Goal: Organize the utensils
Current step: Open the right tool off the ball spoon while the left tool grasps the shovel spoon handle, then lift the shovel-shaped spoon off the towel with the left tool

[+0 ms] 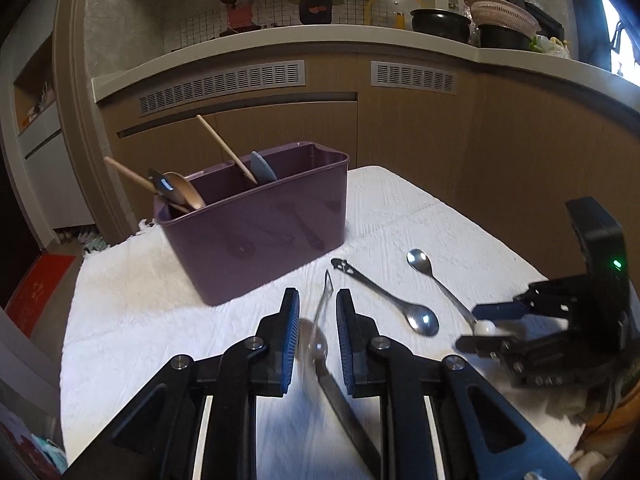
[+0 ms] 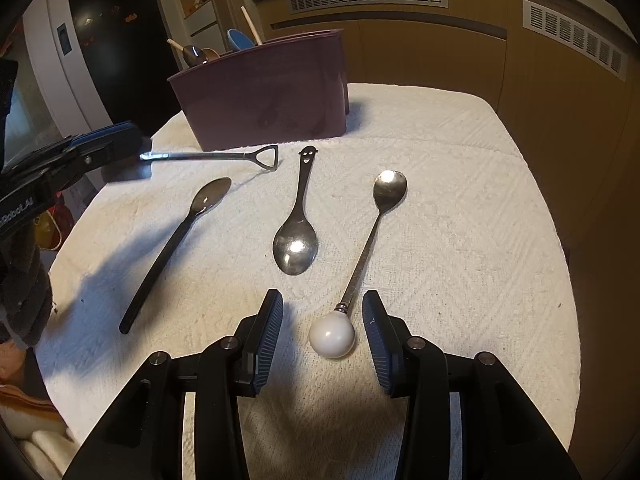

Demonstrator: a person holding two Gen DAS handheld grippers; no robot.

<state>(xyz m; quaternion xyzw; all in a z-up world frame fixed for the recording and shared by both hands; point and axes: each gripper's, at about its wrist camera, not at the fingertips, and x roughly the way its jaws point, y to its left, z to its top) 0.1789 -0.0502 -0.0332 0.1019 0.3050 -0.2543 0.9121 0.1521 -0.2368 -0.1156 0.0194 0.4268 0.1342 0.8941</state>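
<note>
My left gripper (image 1: pixel 318 294) (image 2: pixel 132 148) is shut on the bowl end of a thin metal spoon with a shovel-shaped handle (image 2: pixel 224 155) and holds it just above the cloth. Beneath it lies a black-handled spoon (image 2: pixel 172 248) (image 1: pixel 344 404). A smiley-handled spoon (image 2: pixel 298 232) (image 1: pixel 384 300) lies in the middle. My right gripper (image 2: pixel 322 296) (image 1: pixel 468 328) is open, its pads either side of the white ball end (image 2: pixel 332 338) of a long spoon (image 2: pixel 372 236), not touching it. The purple caddy (image 1: pixel 256 232) (image 2: pixel 272 96) stands behind, with wooden utensils in it.
A white textured cloth (image 2: pixel 460 220) covers the small table, whose edges fall away left, right and behind the caddy. Wooden kitchen cabinets (image 1: pixel 440 152) stand close behind. Pots and a colander sit on the counter (image 1: pixel 500 24) above.
</note>
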